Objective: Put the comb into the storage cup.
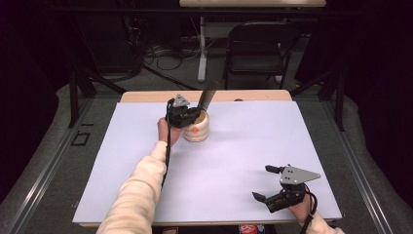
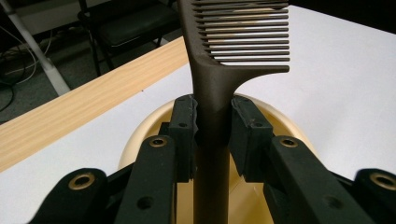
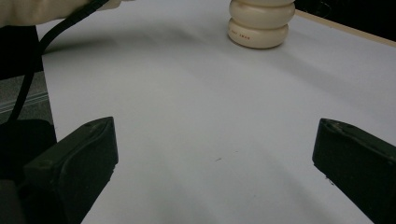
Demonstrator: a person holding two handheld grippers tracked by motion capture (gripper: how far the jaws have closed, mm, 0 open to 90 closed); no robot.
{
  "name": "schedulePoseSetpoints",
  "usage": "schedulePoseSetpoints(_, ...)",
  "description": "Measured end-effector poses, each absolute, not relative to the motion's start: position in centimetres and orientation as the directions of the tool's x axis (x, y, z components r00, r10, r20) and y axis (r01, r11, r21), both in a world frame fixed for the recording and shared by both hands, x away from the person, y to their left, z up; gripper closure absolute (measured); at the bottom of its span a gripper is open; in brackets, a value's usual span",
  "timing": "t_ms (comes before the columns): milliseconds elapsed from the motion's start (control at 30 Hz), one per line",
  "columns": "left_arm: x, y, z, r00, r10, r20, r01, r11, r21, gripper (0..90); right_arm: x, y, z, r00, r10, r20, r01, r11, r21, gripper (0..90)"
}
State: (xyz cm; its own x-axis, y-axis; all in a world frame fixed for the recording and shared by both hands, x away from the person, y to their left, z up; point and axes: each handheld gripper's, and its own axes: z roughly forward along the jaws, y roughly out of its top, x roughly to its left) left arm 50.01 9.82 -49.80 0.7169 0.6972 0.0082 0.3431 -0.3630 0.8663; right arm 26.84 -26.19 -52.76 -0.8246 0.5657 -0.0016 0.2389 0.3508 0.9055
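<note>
Right now the dark comb (image 2: 212, 93) stands upright with its handle down in the cream ribbed holder (image 1: 197, 127), which sits toward the far side of the white table (image 1: 243, 146). My left tongs (image 2: 212, 121) are clamped on the comb's handle just above the holder's rim. I judge this as the placing step, almost done: next I'd ease the pads apart and lift straight up, so the comb isn't dragged out. My right tongs (image 1: 272, 183) rest wide apart and empty near the front edge.

matt dark plastic comb (image 2: 212, 84), glossy cream holder (image 1: 197, 127), wood-grain table edge (image 2: 70, 112)
</note>
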Motion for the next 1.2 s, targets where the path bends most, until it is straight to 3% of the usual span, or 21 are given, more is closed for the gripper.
schedulePoseSetpoints(1033,50.01,9.06,-50.01,0.724,0.689,0.040,0.340,-0.406,0.848,71.5,26.84,-26.16,-52.75,-0.824,0.566,-0.002,0.239,0.352,0.905,0.0)
schedulePoseSetpoints(1100,49.98,9.08,-50.01,0.726,0.686,0.043,0.337,-0.410,0.848,70.5,26.82,-26.16,-52.74,-0.824,0.566,-0.003,0.238,0.352,0.905,0.0)
schedulePoseSetpoints(1200,49.90,9.33,-49.91,0.727,0.686,0.030,0.335,-0.393,0.856,62.2,26.82,-26.17,-52.75,-0.824,0.566,-0.003,0.239,0.352,0.905,0.0)
